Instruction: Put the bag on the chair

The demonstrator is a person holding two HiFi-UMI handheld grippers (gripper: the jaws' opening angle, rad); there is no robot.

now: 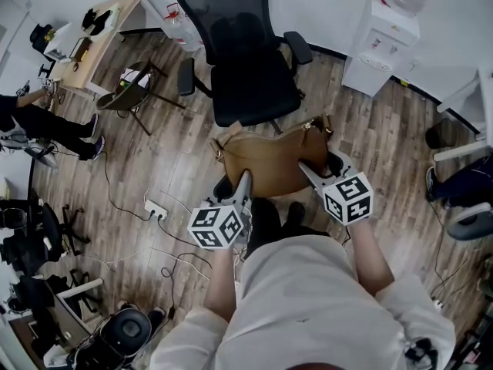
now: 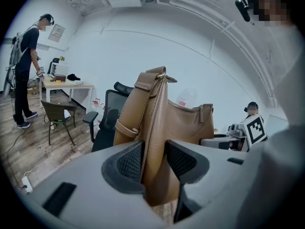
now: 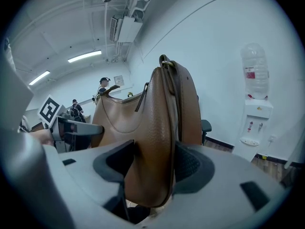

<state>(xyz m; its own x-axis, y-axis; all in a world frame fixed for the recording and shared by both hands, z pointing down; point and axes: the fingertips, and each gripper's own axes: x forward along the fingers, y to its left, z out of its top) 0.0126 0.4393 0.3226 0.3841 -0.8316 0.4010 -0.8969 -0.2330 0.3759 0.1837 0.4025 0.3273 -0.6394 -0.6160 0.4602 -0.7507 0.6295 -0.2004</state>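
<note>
A tan leather bag [image 1: 269,160] hangs in the air between my two grippers, just in front of the black office chair [image 1: 250,75]. My left gripper [image 1: 245,177] is shut on the bag's left end. In the left gripper view the bag [image 2: 176,123] is pinched between that gripper's [image 2: 155,161] dark pads, with the chair [image 2: 107,113] behind it. My right gripper [image 1: 304,168] is shut on the bag's right end. In the right gripper view the bag [image 3: 147,128] fills the gap in that gripper [image 3: 155,168]. The chair seat is bare.
A water dispenser [image 1: 381,45] stands at the back right. A wicker chair [image 1: 131,91] and a desk [image 1: 100,29] stand at the back left. A power strip with cables [image 1: 156,209] lies on the wood floor at my left. A person [image 1: 38,126] sits at the far left.
</note>
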